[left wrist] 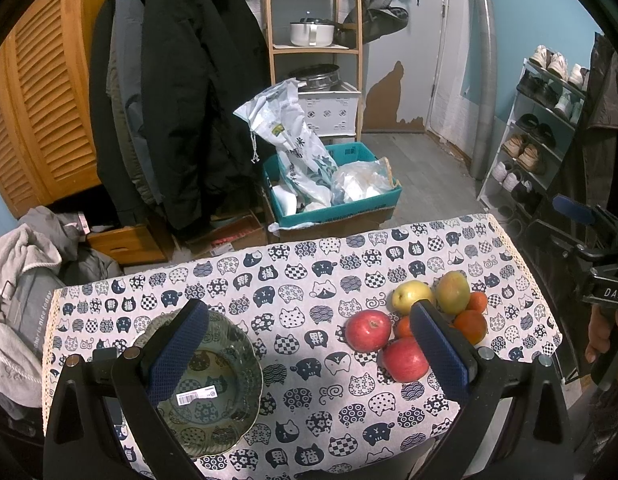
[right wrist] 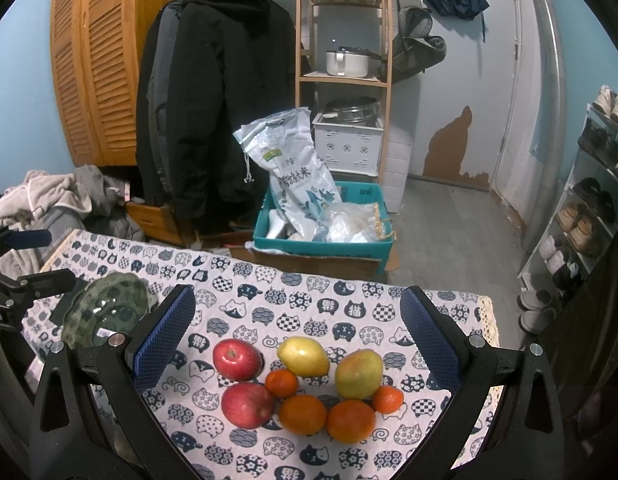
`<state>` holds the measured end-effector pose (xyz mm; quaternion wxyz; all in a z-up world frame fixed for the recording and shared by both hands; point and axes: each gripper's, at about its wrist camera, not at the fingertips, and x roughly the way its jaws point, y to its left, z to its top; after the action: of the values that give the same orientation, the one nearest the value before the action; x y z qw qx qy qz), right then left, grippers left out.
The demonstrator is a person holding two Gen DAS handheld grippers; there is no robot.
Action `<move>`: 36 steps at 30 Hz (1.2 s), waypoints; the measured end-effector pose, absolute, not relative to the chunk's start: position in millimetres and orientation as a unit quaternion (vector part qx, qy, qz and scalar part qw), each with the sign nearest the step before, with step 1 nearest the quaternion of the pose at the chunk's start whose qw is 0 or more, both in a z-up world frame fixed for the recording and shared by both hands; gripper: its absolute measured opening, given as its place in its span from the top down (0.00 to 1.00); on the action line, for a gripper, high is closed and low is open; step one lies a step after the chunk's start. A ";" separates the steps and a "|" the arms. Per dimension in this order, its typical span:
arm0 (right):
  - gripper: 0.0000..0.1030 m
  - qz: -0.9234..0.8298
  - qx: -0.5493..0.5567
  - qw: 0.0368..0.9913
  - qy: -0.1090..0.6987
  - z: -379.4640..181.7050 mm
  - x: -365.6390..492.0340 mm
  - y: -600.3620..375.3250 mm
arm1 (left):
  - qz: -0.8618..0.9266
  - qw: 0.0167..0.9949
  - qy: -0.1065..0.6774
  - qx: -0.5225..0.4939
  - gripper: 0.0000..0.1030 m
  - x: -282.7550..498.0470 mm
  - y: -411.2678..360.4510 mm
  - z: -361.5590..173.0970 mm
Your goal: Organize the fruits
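Between the spread, blue mesh-padded fingers of the right gripper (right wrist: 297, 334), which grip nothing, lies a tight cluster of fruit on a cat-print woven tablecloth (right wrist: 309, 304): two glossy red apples (right wrist: 237, 359), a smooth yellow lemon-shaped fruit (right wrist: 303, 356), a green-yellow mango (right wrist: 358, 374) and four dimpled oranges (right wrist: 303, 414), touching one another. Beyond its left finger sits a scalloped green glass bowl (right wrist: 109, 306). The left gripper (left wrist: 309, 340) hangs equally wide and empty, its left pad over that barcode-stickered bowl, the fruit behind its right pad.
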<state>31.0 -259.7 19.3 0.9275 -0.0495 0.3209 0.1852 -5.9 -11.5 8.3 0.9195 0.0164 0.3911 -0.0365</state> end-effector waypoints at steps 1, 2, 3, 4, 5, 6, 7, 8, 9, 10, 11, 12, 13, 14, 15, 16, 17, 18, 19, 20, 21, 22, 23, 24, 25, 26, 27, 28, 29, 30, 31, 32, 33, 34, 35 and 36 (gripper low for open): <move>0.03 0.185 -0.049 0.927 0.321 19.8 31.3 -259.8 | -0.036 0.919 0.391 0.016 0.01 -5.8 -11.4 8.3; 0.03 0.185 -0.049 0.928 0.321 19.3 31.0 -259.9 | -0.036 0.919 0.391 0.016 0.01 -5.6 -11.2 8.3; 0.03 0.185 -0.049 0.928 0.321 19.3 31.1 -260.0 | -0.036 0.919 0.391 0.016 0.01 -5.8 -11.3 8.3; 0.03 0.185 -0.049 0.928 0.321 19.5 31.2 -260.1 | -0.036 0.919 0.391 0.016 0.01 -6.0 -11.6 8.3; 0.03 0.185 -0.048 0.928 0.321 19.8 31.5 -260.2 | -0.036 0.919 0.391 0.016 0.01 -5.7 -11.3 8.3; 0.03 0.185 -0.048 0.928 0.321 19.4 31.6 -260.1 | -0.036 0.919 0.392 0.016 0.01 -6.4 -12.2 8.0; 0.03 0.184 -0.048 0.928 0.320 19.9 31.9 -260.1 | -0.036 0.919 0.392 0.016 0.01 -5.7 -11.2 8.2; 0.03 0.184 -0.048 0.928 0.320 19.9 32.0 -260.6 | -0.036 0.919 0.392 0.016 0.01 -5.7 -11.0 8.2; 0.03 0.184 -0.047 0.928 0.321 20.4 32.5 -261.0 | -0.036 0.919 0.392 0.017 0.01 -6.3 -12.3 7.5; 0.03 0.183 -0.047 0.928 0.320 20.4 32.6 -261.1 | -0.035 0.918 0.394 0.018 0.01 -7.2 -13.6 6.3; 0.03 0.183 -0.047 0.928 0.321 20.9 33.4 -262.0 | -0.035 0.918 0.395 0.018 0.01 -7.6 -14.7 5.2; 0.03 0.182 -0.046 0.928 0.321 21.5 34.3 -262.8 | -0.034 0.917 0.396 0.018 0.01 -8.8 -16.0 4.2; 0.03 0.181 -0.045 0.928 0.322 21.7 35.3 -263.9 | -0.034 0.917 0.398 0.018 0.01 -8.3 -16.6 1.9; 0.03 0.180 -0.044 0.928 0.322 21.7 36.4 -265.6 | -0.035 0.916 0.400 0.018 0.01 -6.6 -17.2 0.0; 0.03 0.179 -0.043 0.929 0.322 21.3 37.5 -266.4 | -0.035 0.915 0.403 0.017 0.01 -5.1 -17.5 -2.1; 0.03 0.177 -0.042 0.929 0.323 21.1 38.1 -267.5 | -0.036 0.913 0.405 0.015 0.01 -4.2 -17.9 -3.7; 0.03 0.176 -0.041 0.929 0.323 21.3 38.9 -268.8 | -0.038 0.912 0.408 0.014 0.01 -0.8 -17.4 -4.9; 0.03 0.174 -0.040 0.929 0.323 19.4 38.4 -272.8 | -0.038 0.911 0.410 0.013 0.01 2.2 -18.7 -6.8; 0.03 0.172 -0.040 0.930 0.323 19.2 39.3 -273.4 | -0.039 0.909 0.414 0.013 0.01 4.8 -19.9 -9.2; 0.03 0.170 -0.040 0.930 0.323 18.4 39.3 -276.0 | -0.040 0.907 0.418 0.012 0.01 7.4 -21.0 -11.8; 0.03 0.167 -0.040 0.931 0.323 17.2 40.2 -277.8 | -0.040 0.906 0.421 0.012 0.01 10.5 -22.0 -14.7; 0.03 0.165 -0.039 0.931 0.325 16.1 41.3 -279.5 | -0.041 0.904 0.425 0.012 0.01 13.7 -22.2 -16.1; 0.03 0.162 -0.038 0.931 0.326 14.9 42.4 -281.5 | -0.042 0.903 0.428 0.012 0.01 15.9 -23.2 -18.4; 0.03 0.159 -0.037 0.931 0.328 13.0 43.4 -284.3 | -0.044 0.900 0.433 0.013 0.01 19.0 -24.6 -21.7; 0.03 0.157 -0.036 0.930 0.330 11.2 44.9 -286.3 | -0.044 0.898 0.438 0.013 0.01 22.2 -26.2 -25.0; 0.03 0.154 -0.035 0.930 0.333 9.1 46.4 -288.8 | -0.045 0.895 0.443 0.013 0.01 25.5 -27.3 -27.3; 0.03 0.152 -0.035 0.929 0.336 6.8 48.3 -291.2 | -0.046 0.893 0.448 0.011 0.01 28.5 -28.7 -30.3; 0.03 0.149 -0.034 0.928 0.339 4.5 50.3 -292.7 | -0.047 0.890 0.454 0.008 0.01 31.5 -30.1 -33.8; 0.03 0.146 -0.033 0.928 0.342 2.3 51.6 -296.6 | -0.050 0.886 0.460 0.004 0.01 34.7 -30.8 -37.4; 0.03 0.144 -0.033 0.927 0.344 -0.9 53.5 -300.1 | -0.051 0.885 0.464 0.002 0.01 36.4 -31.7 -39.0; 0.03 0.140 -0.033 0.926 0.348 -3.8 55.7 -302.1 | -0.052 0.882 0.469 0.000 0.01 39.1 -33.0 -42.2; 0.03 0.138 -0.033 0.926 0.351 -7.3 57.4 -304.4 | -0.053 0.880 0.472 -0.003 0.01 41.5 -34.2 -44.9; 0.03 0.135 -0.032 0.924 0.355 -11.3 59.5 -307.3 | -0.055 0.878 0.476 -0.006 0.01 43.7 -35.1 -47.5; 0.03 0.133 -0.032 0.923 0.360 -15.4 61.9 -310.1 | -0.057 0.875 0.481 -0.008 0.01 47.2 -37.0 -51.7; 0.03 0.130 -0.031 0.921 0.366 -20.1 64.7 -312.9 | -0.057 0.873 0.484 -0.008 0.01 49.5 -38.5 -54.7; 0.03 0.127 -0.030 0.919 0.372 -24.5 67.0 -316.0 | -0.058 0.872 0.486 -0.007 0.01 52.6 -40.0 -57.3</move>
<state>67.0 -316.0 -24.5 0.9190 -0.0303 0.3720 0.1272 52.6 -40.0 -57.3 0.8718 -0.0068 0.4863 -0.0581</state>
